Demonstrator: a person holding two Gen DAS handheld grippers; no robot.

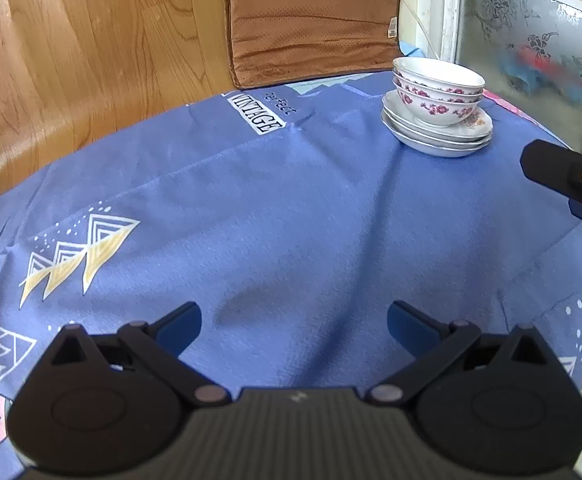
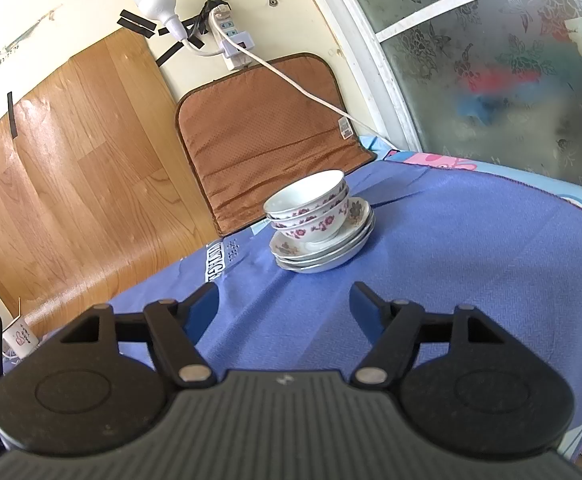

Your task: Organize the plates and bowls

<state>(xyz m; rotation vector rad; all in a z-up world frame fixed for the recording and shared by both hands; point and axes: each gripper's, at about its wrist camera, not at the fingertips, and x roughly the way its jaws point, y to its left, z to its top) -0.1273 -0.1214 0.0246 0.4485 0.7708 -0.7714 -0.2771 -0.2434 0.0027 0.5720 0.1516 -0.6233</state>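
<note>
Nested white bowls with pink flowers (image 1: pixel 437 90) (image 2: pixel 311 208) sit on a stack of white plates (image 1: pixel 439 134) (image 2: pixel 323 250) at the far side of the blue cloth. My left gripper (image 1: pixel 294 322) is open over bare cloth, well short of the stack and to its left. My right gripper (image 2: pixel 284 300) is open too, with nothing between its fingers, and the stack lies a short way ahead of it. A black finger (image 1: pixel 559 170) of the right gripper enters the left wrist view at the right edge.
The blue patterned tablecloth (image 1: pixel 291 208) (image 2: pixel 471 260) covers the table. A brown cushion (image 1: pixel 311 16) (image 2: pixel 267 128) leans on the wall behind the stack. A white cable (image 2: pixel 299 84) runs from a wall socket strip. A frosted glass door (image 2: pixel 511 72) stands at the right.
</note>
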